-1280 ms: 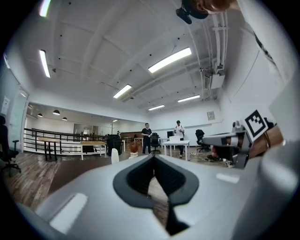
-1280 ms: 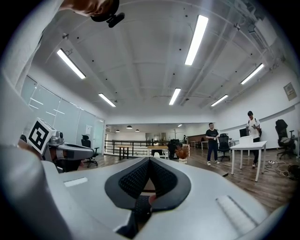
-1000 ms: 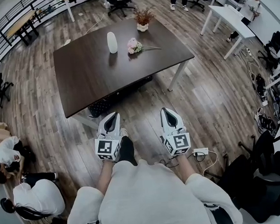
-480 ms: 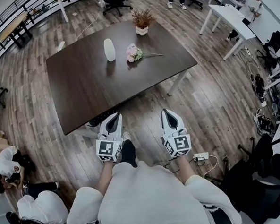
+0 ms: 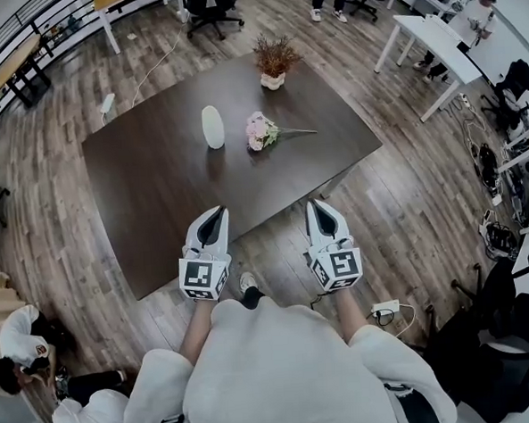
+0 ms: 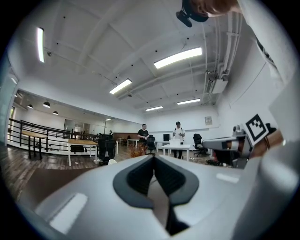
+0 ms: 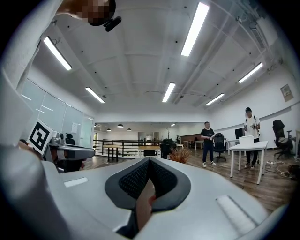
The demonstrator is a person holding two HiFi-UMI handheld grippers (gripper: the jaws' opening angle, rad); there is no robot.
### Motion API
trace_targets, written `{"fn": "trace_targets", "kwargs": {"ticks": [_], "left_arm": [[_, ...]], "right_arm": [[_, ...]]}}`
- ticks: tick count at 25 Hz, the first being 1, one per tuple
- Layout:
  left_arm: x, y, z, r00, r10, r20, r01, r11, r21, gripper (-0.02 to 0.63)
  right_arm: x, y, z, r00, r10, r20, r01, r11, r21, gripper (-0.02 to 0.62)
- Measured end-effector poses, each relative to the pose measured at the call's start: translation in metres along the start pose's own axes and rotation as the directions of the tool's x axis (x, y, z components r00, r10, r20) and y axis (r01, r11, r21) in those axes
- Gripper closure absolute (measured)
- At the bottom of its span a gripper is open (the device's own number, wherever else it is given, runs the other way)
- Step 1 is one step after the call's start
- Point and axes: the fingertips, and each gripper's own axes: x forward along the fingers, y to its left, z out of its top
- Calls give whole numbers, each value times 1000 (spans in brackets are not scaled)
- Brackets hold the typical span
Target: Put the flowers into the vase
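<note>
Two grippers are held side by side, level, at the near edge of one dark brown table. The left gripper has its jaws pressed together with nothing between them, and the right gripper is likewise closed and empty. Each carries one marker cube, the left cube and the right cube.

Three things stand or lie on the table, all well apart from the grippers. One white vase stands upright. One bunch of pink flowers lies flat just to its right, with the stems pointing right. One pot of dried plants sits near the far edge.

In the right gripper view, two people stand beyond the table: a person in black and a person in white at a white table.
</note>
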Motion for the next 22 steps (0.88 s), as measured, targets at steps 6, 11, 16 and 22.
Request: {"fn": "trace_targets", "kwargs": {"ticks": [6, 11, 16, 22], "left_arm": [[31, 30, 1, 1000, -23, 3, 23, 1000, -13, 597], [48, 40, -3, 999, -31, 8, 31, 999, -17, 597], [71, 57, -6, 1000, -6, 7, 7, 1000, -27, 597], [108, 74, -11, 998, 58, -5, -58, 998, -24, 597]], "right_arm": [[41, -10, 7, 999, -38, 6, 38, 999, -5, 598], [57, -23, 1, 998, -58, -5, 58, 998, -10, 598], [84, -38, 1, 999, -54, -1, 54, 999, -9, 598], [129, -71, -4, 1000, -17, 0, 17, 1000, 2, 598]]}}
